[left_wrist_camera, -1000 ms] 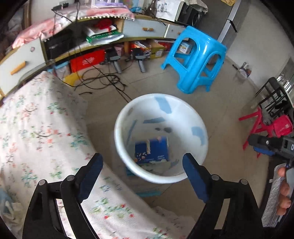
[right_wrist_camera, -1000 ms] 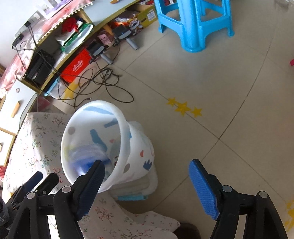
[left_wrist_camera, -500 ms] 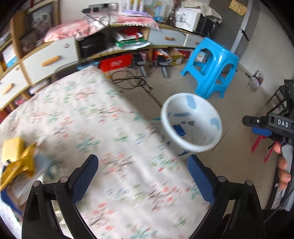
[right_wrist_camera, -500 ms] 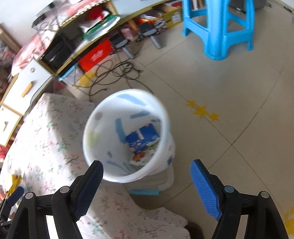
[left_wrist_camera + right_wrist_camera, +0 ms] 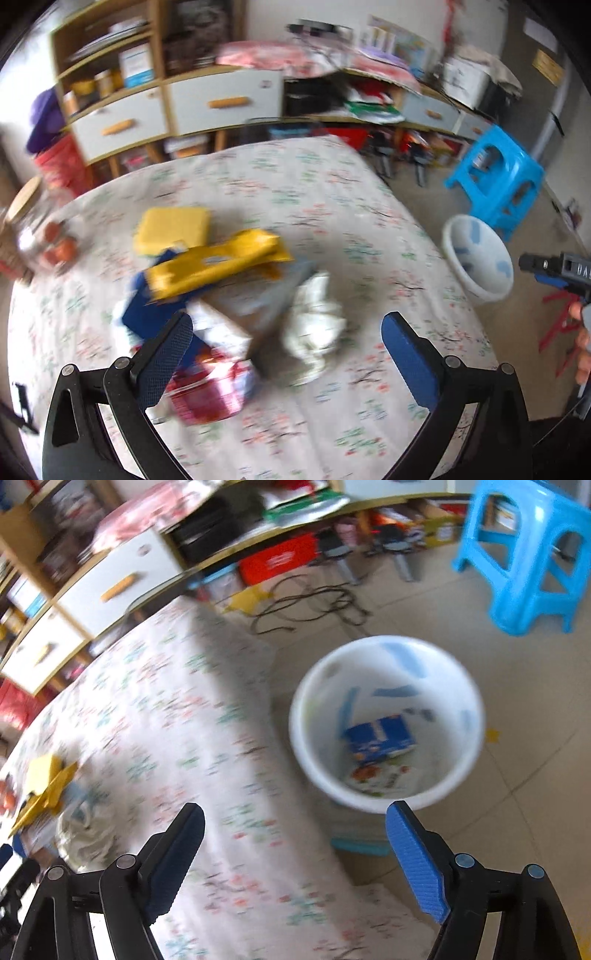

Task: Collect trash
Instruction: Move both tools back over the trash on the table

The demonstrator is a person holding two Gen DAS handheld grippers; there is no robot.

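Note:
My left gripper [image 5: 286, 321] hovers over a trash pile on the floral tablecloth [image 5: 332, 192]; its jaws are opening and hold nothing. The blurred pile holds a yellow packet [image 5: 221, 264], a yellow box [image 5: 171, 229], a blue wrapper [image 5: 144, 314], a red packet [image 5: 207, 395] and crumpled white tissue [image 5: 317, 317]. The white trash bin [image 5: 478, 266] stands on the floor past the table's right edge. In the right wrist view my right gripper [image 5: 294, 808] is open and empty, above the table edge beside the bin [image 5: 465, 686], where a blue packet [image 5: 380, 734] lies.
A blue plastic stool [image 5: 524, 561] stands behind the bin, with black cables [image 5: 310, 605] on the floor. A glass jar [image 5: 40, 236] sits at the table's left edge. A low cabinet with drawers [image 5: 221, 103] runs along the wall.
Both views have swung left, from the bin toward the table. The left gripper now looks at the trash pile instead of the bin, and its jaws stand wider. The bin holds the blue packet.

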